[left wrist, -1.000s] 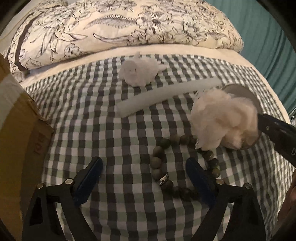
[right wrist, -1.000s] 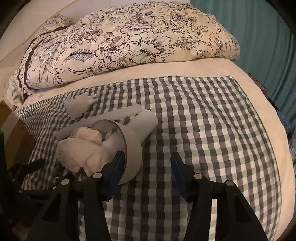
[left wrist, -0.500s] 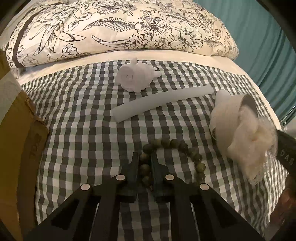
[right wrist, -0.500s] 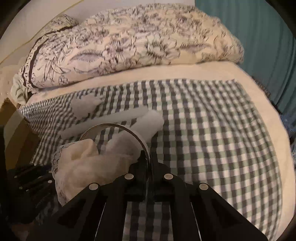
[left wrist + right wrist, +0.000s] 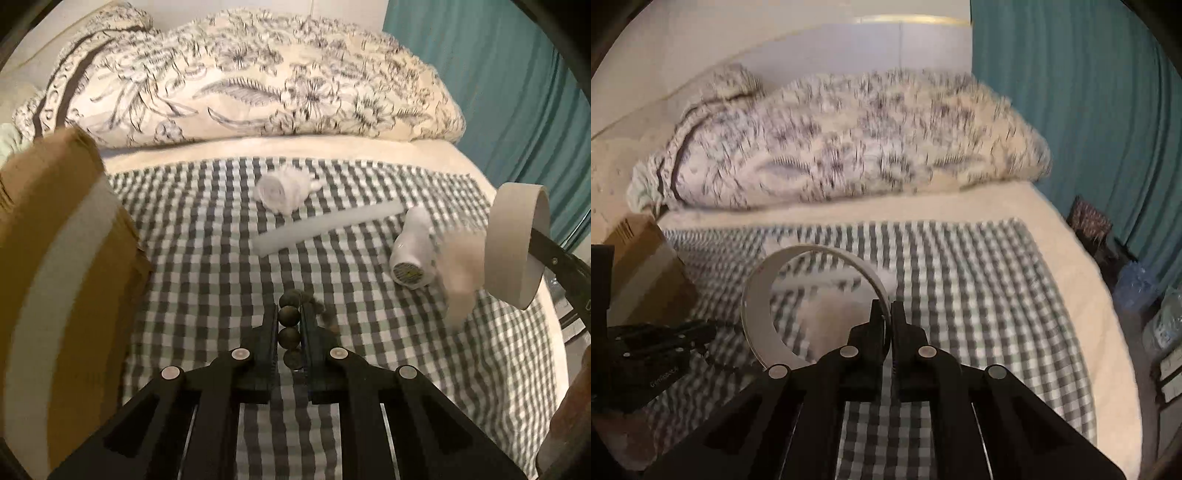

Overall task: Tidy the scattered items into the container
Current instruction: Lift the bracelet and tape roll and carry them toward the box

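So far nothing visibly sits in the cardboard box (image 5: 55, 280) at my left. My left gripper (image 5: 289, 332) is clamped on the bead bracelet (image 5: 289, 325), my right gripper (image 5: 885, 325) is pinched shut on the wall of the tape ring (image 5: 812, 306). Left on the checked cloth (image 5: 207, 266): white bottle (image 5: 413, 251), foam strip (image 5: 325, 227), small white lump (image 5: 284, 190).

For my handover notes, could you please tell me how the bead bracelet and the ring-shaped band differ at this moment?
The bead bracelet is a string of dark round beads; the ring-shaped band is one smooth, pale, wide hoop. The bracelet is far smaller than the band. The left gripper clamps the bracelet across its beads; the right gripper pinches the band's wall. Both are held above the checked cloth.
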Motion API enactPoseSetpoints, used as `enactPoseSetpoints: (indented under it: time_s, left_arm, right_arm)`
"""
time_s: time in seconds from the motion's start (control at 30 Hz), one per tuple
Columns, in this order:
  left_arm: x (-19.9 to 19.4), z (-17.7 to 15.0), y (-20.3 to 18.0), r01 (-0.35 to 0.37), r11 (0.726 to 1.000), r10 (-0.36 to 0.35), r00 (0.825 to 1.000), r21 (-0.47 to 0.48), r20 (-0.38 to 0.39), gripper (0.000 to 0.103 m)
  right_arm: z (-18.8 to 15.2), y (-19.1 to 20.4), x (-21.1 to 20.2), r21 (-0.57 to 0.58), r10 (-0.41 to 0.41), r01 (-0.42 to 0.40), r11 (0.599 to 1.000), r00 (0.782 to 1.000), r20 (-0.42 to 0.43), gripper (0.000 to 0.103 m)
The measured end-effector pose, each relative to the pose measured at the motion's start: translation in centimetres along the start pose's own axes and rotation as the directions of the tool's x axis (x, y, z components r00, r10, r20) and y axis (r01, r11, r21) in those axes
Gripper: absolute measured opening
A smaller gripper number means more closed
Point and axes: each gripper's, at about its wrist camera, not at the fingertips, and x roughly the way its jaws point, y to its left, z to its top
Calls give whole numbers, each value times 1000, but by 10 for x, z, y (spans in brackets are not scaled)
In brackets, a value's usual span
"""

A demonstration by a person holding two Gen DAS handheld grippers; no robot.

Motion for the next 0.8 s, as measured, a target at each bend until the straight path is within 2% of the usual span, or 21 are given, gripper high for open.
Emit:
enactPoseSetpoints:
  time_s: [0.43, 0.8]
  left_arm:
    - [-95, 9, -3, 4, 1000, -5, 992, 11, 127, 11]
    - [-193, 0, -4, 8, 1000, -12, 966, 17, 260, 11]
  right_arm:
    - [21, 9, -81, -1, 15, -14, 1000, 997, 75, 3]
    - [22, 22, -168, -10, 12, -10, 1000, 987, 160, 3]
